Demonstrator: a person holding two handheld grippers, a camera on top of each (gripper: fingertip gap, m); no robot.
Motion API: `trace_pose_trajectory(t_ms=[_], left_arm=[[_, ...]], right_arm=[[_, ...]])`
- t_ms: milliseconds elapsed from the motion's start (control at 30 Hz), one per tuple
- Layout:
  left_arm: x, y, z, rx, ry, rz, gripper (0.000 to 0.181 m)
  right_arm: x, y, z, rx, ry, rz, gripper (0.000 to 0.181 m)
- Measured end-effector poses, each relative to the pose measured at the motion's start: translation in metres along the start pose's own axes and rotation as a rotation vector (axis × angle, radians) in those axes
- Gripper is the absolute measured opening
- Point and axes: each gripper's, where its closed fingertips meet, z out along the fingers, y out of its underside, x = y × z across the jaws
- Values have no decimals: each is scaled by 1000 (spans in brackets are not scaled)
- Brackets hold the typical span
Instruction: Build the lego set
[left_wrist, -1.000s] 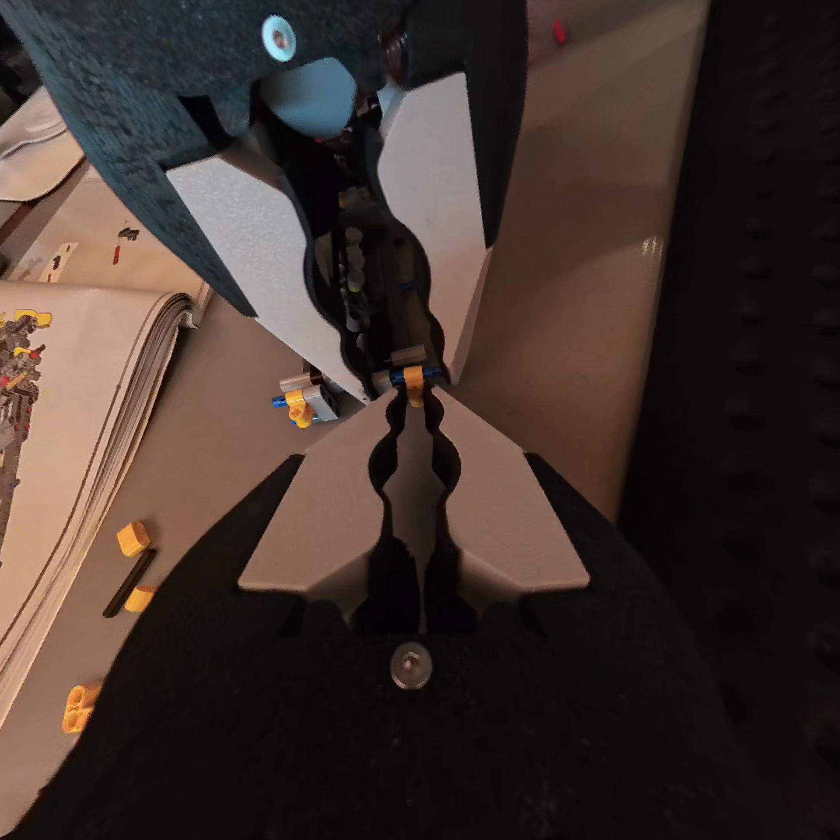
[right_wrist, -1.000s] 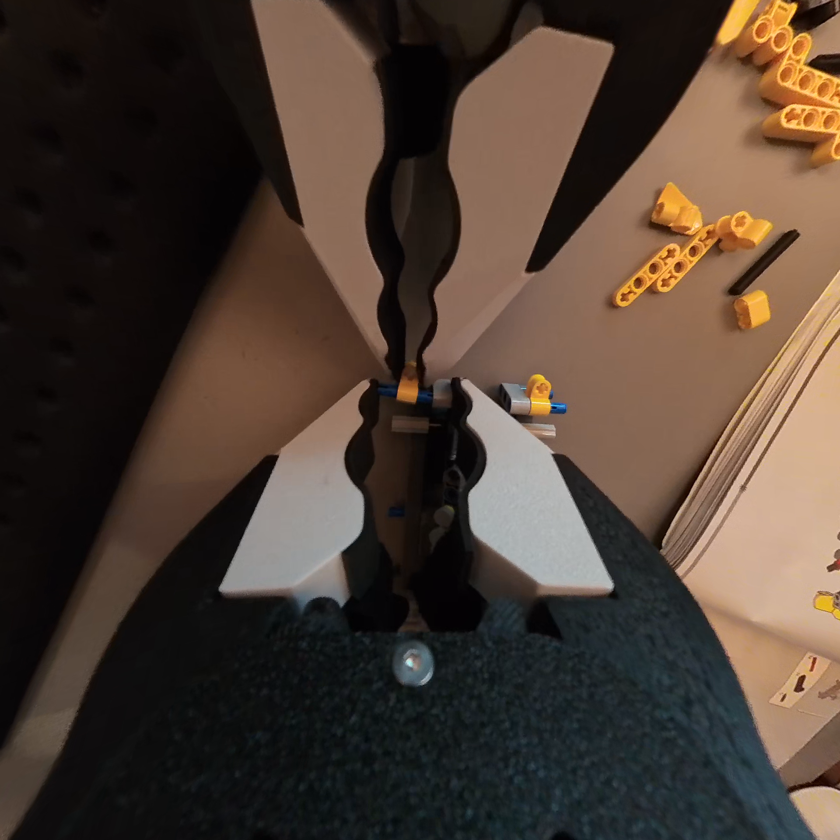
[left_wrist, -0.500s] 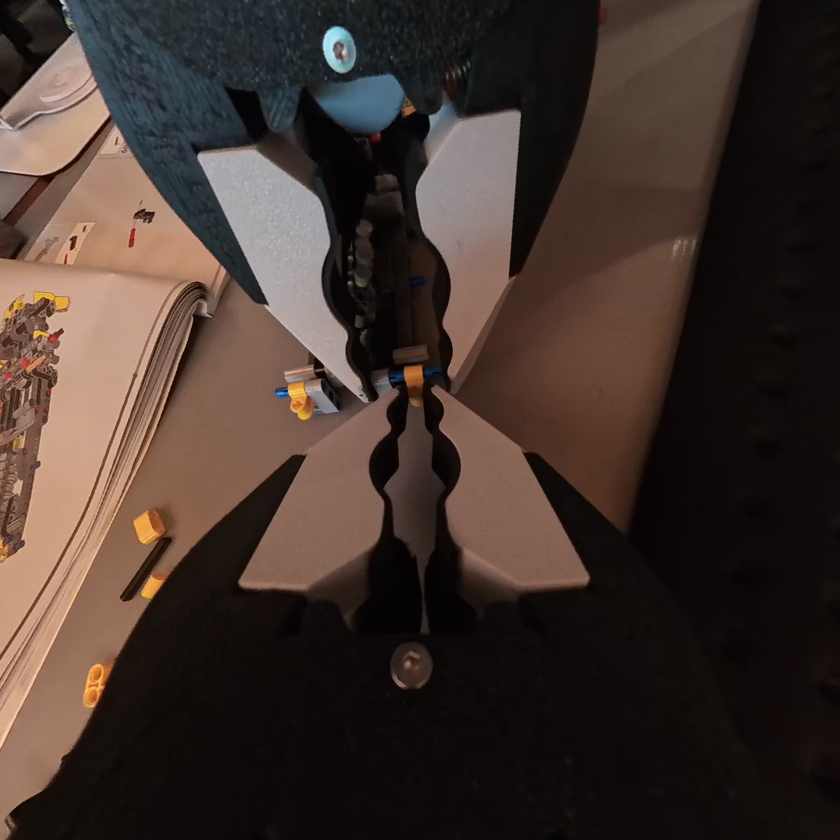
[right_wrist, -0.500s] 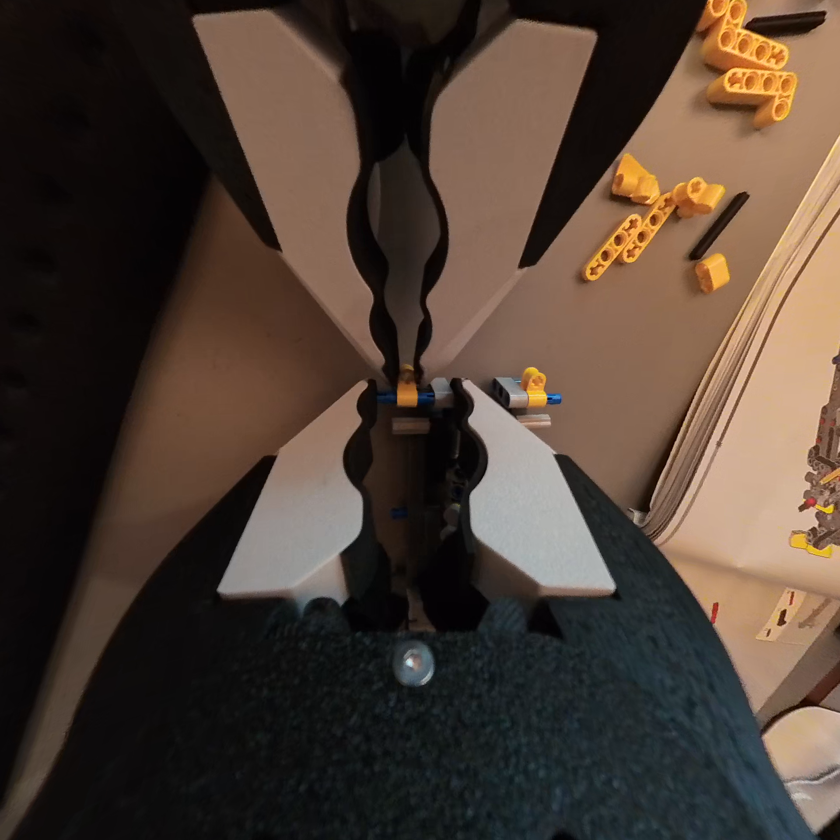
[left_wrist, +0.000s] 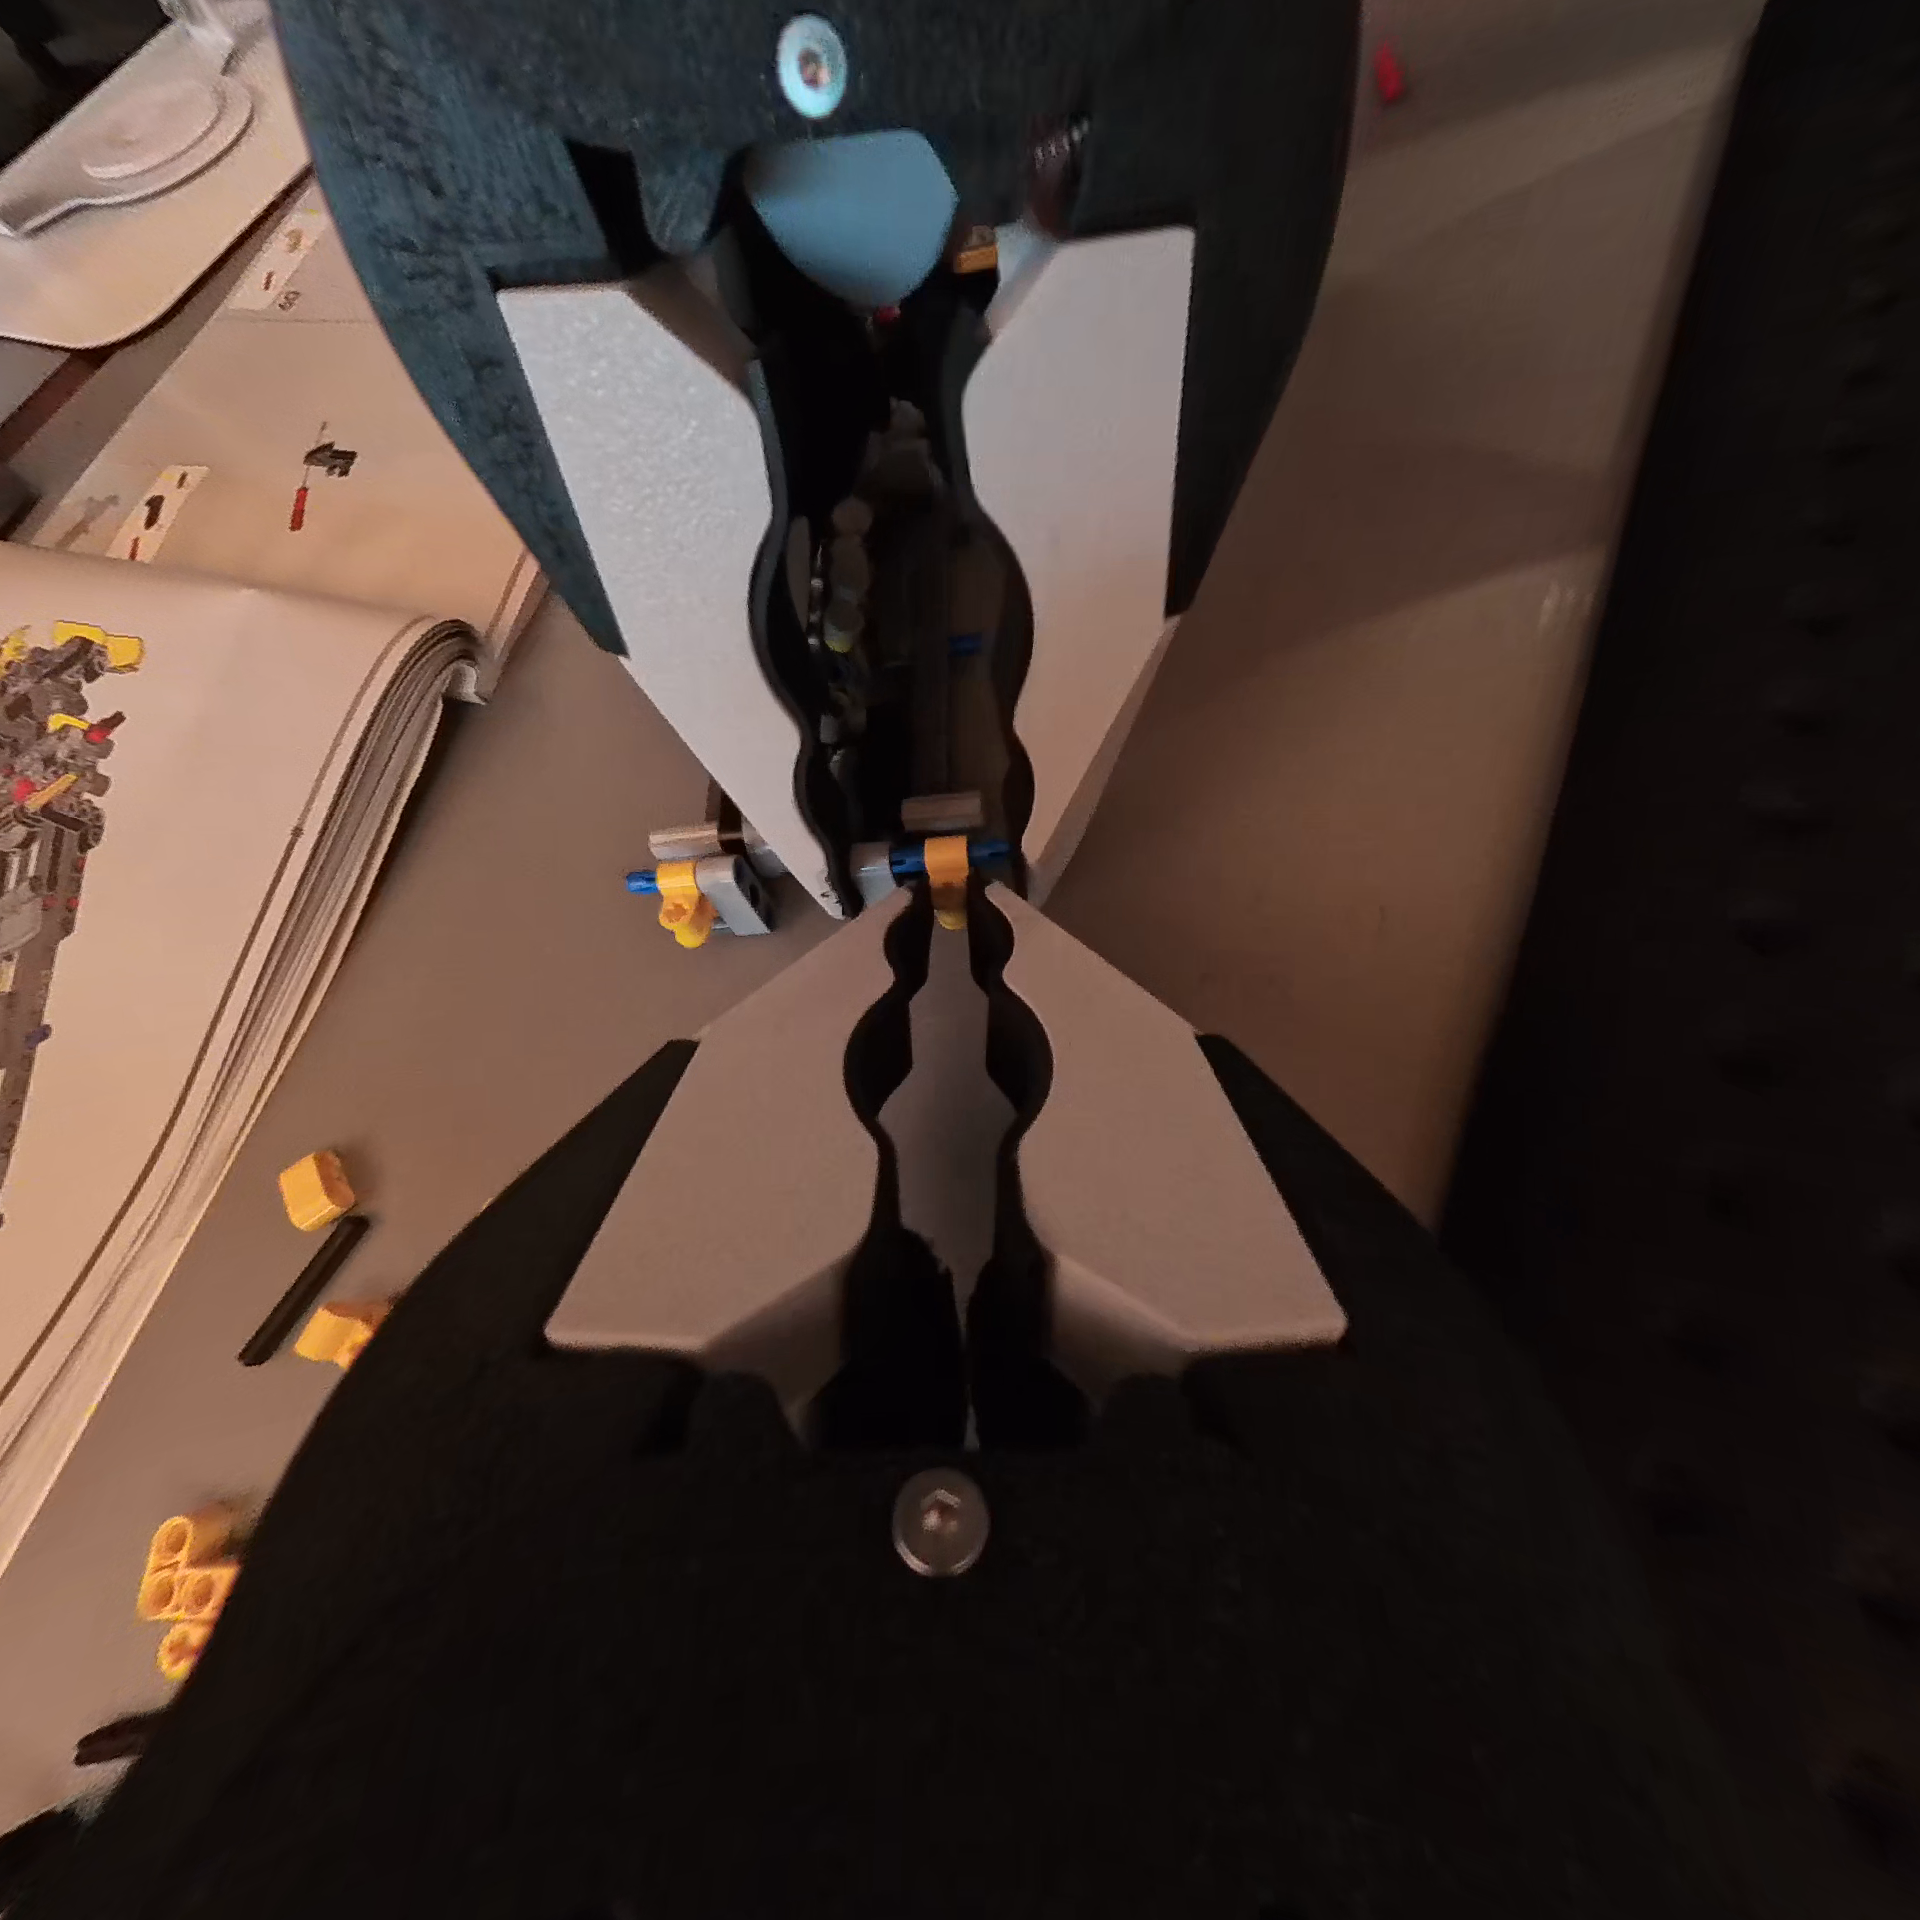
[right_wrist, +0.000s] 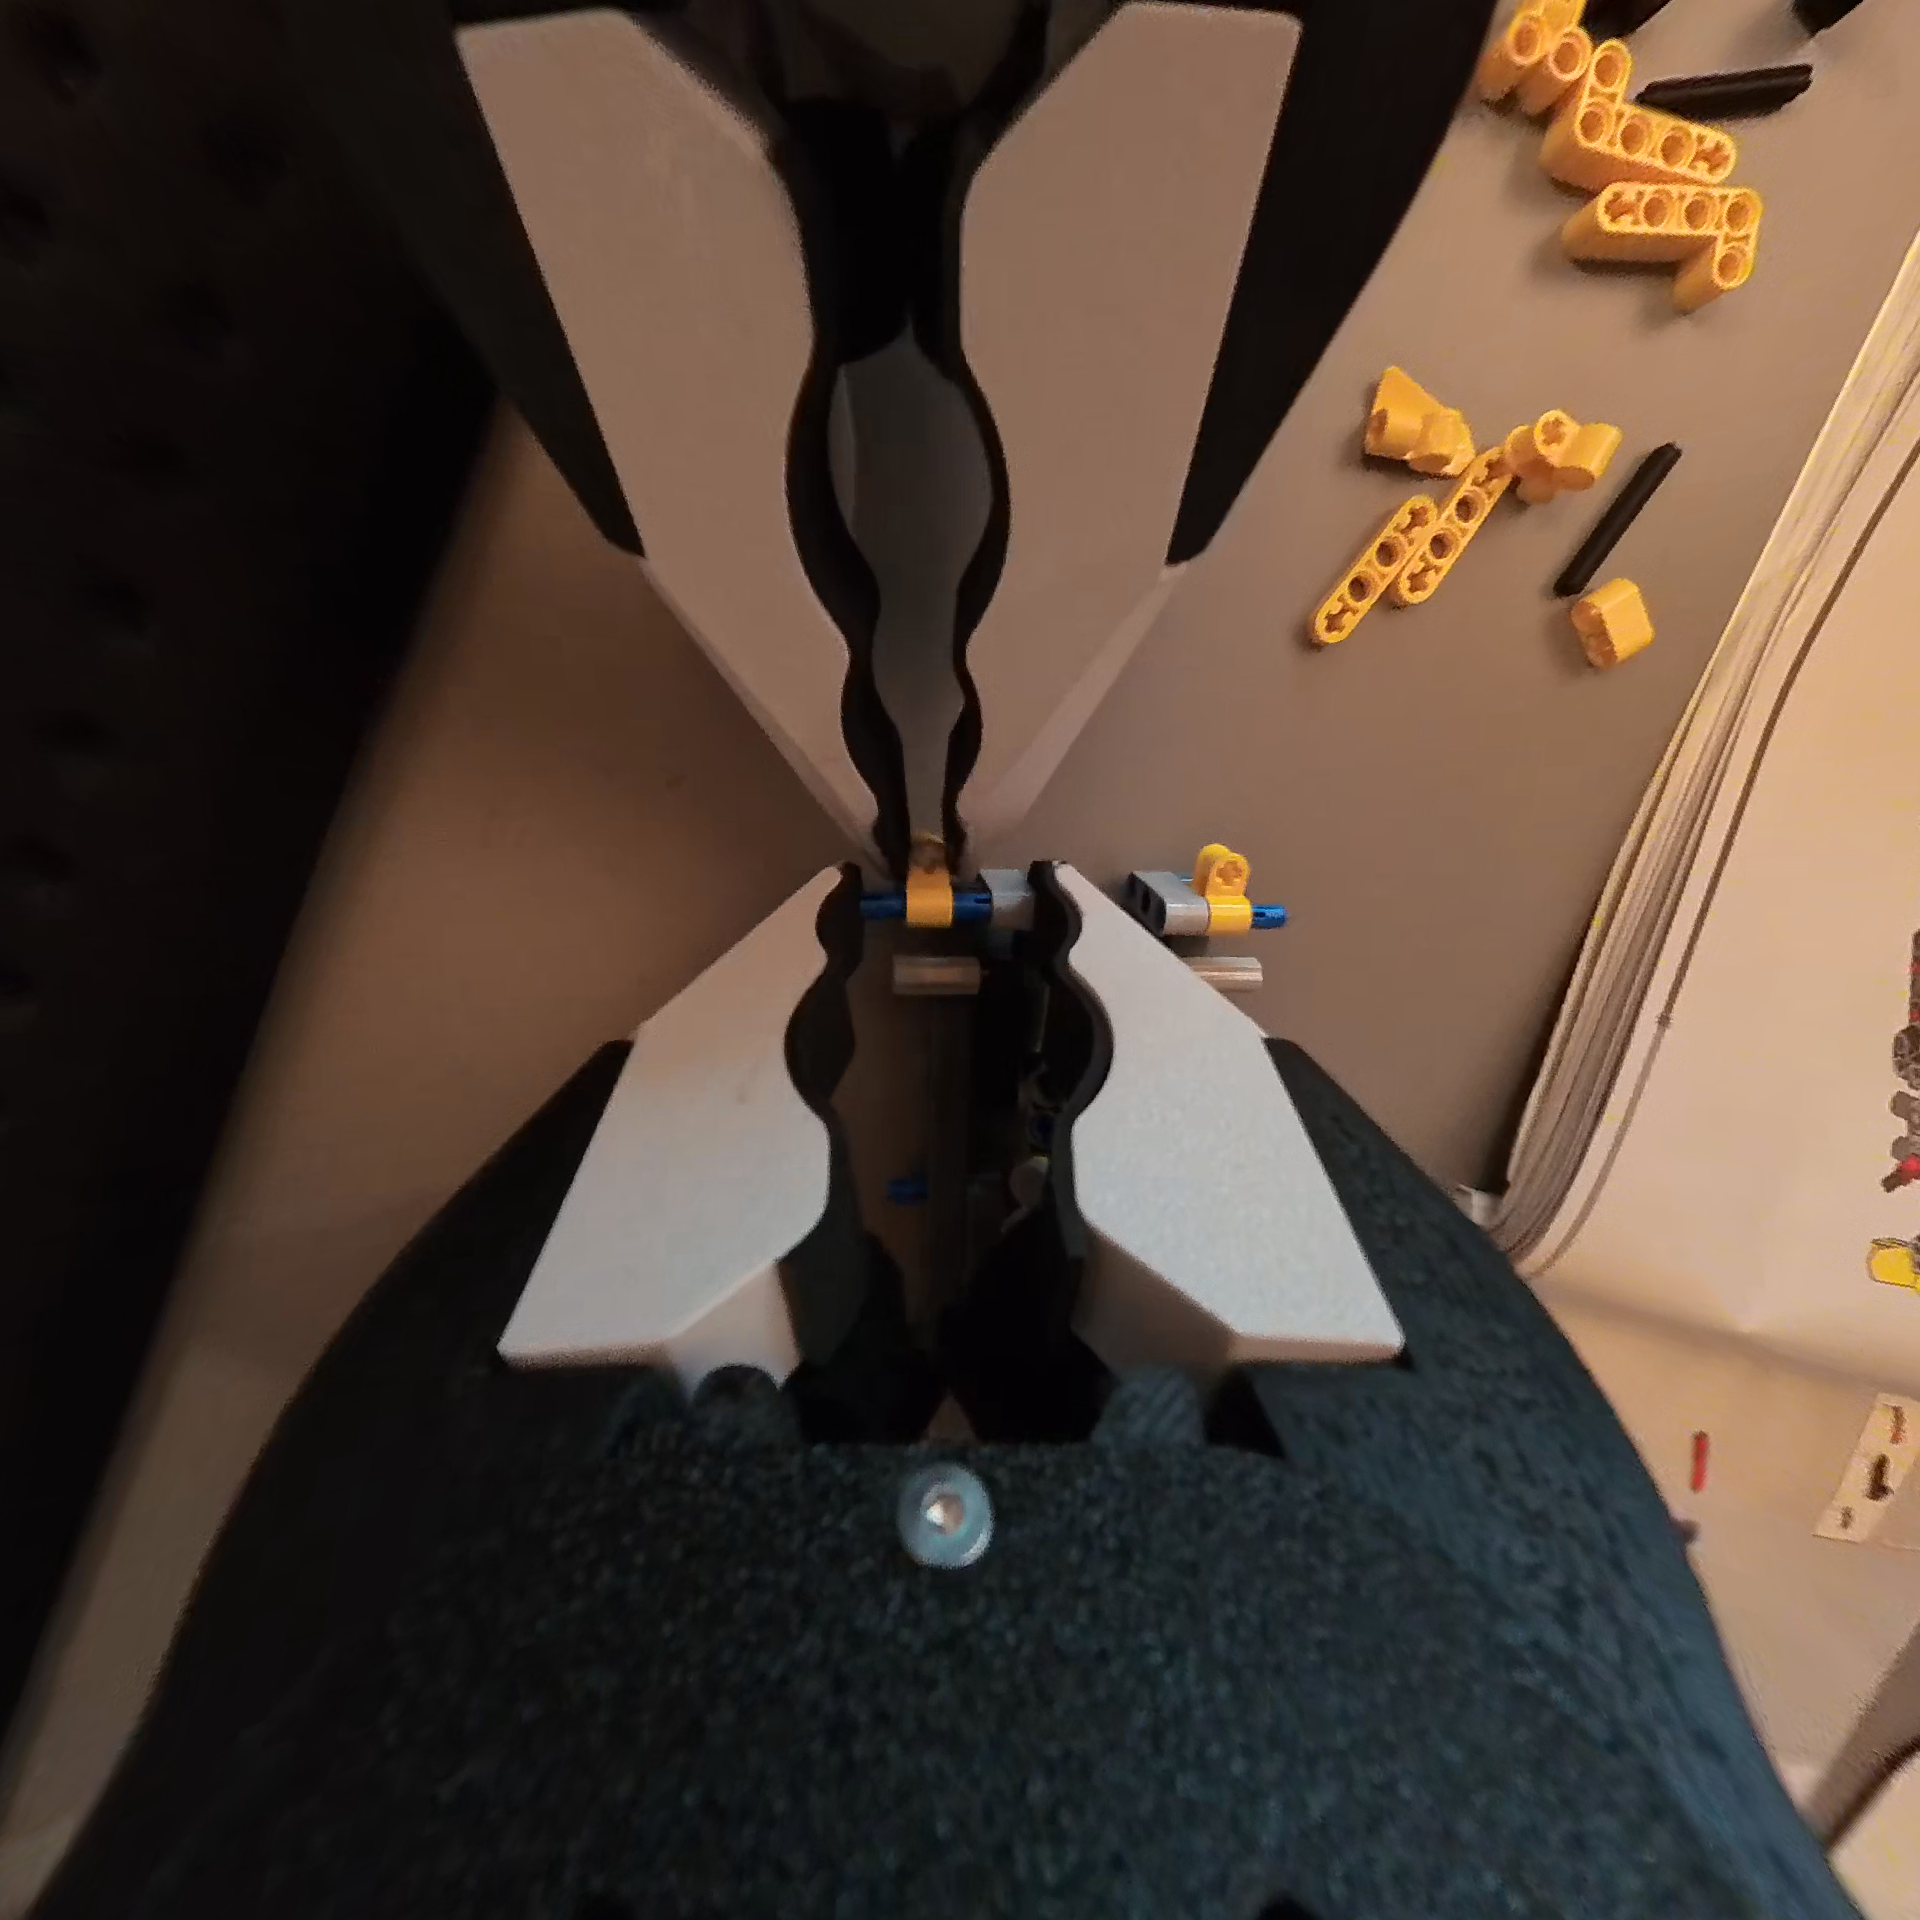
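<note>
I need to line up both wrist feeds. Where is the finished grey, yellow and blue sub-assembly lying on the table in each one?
Left wrist view: sub-assembly lies left of centre, just left of the meeting fingertips.
Right wrist view: sub-assembly lies right of centre, just right of the fingertips.
Shared landmark: the instruction booklet, on the sub-assembly's far side from the fingertips in both.
</note>
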Motion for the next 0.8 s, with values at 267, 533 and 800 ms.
trace_pose_trajectory(t_ms=[267,533,800], left_arm=[[1,0,1,-5,-9,23,7],[2,0,2,-6,-1,27,7],[2,1,2,-2,7,38,7]], right_arm=[[-1,0,-3,4,19,8,33],[0,1,-8,11,45,7,33],[-1,1,-7,5,50,-18,32]])
